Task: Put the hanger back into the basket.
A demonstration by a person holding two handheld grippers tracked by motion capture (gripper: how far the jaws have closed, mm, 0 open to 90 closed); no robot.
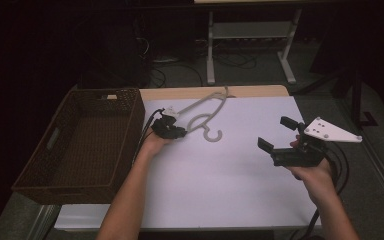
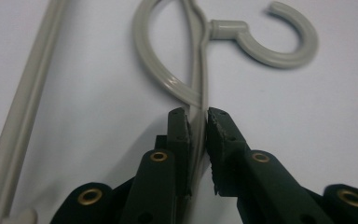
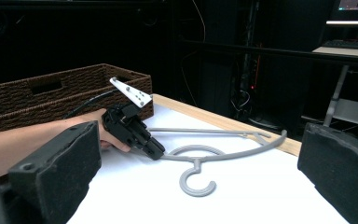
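A grey plastic hanger (image 1: 213, 140) lies flat on the white table top (image 1: 240, 190), its hook pointing toward the person. My left gripper (image 1: 181, 132) is shut on the hanger's thin arm just beside the loop at the neck; in the left gripper view the jaws (image 2: 197, 116) pinch the rod, with the hook (image 2: 279, 51) beyond them. My right gripper (image 1: 274, 132) is held above the table to the right of the hanger, open and holding nothing. Its view looks across at the hanger (image 3: 196, 162) and at the left gripper (image 3: 156, 150).
A dark woven basket (image 1: 55, 150) with nothing in it stands at the table's left edge, close to the left hand; it also shows in the right gripper view (image 3: 37, 98). A wooden table edge (image 1: 215, 91) runs behind the hanger. Desk legs and cables lie beyond.
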